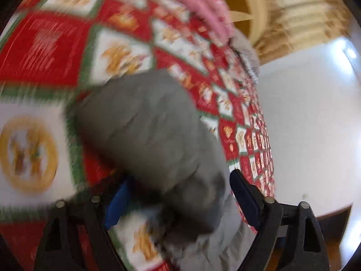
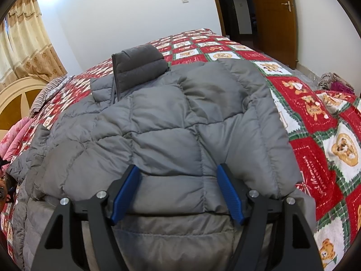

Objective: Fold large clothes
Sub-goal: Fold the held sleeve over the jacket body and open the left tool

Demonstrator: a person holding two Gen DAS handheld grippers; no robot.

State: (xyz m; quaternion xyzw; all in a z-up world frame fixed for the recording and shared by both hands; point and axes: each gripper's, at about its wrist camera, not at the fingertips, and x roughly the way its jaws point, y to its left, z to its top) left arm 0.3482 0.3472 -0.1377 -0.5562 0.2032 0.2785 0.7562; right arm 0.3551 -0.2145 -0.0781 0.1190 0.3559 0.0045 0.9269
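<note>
Right claw (image 2: pixel 178 192) wide around grey jacket (image 2: pixel 158 122) hem

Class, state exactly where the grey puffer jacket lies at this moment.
In the right wrist view the grey puffer jacket lies spread centrally on the red patchwork quilt, just ahead of the right gripper.

Both grippers angled downward

The left gripper (image 1: pixel 178 194) is blurred, its jaws partly spread; the right gripper (image 2: pixel 178 192) has jaws wide apart.
</note>
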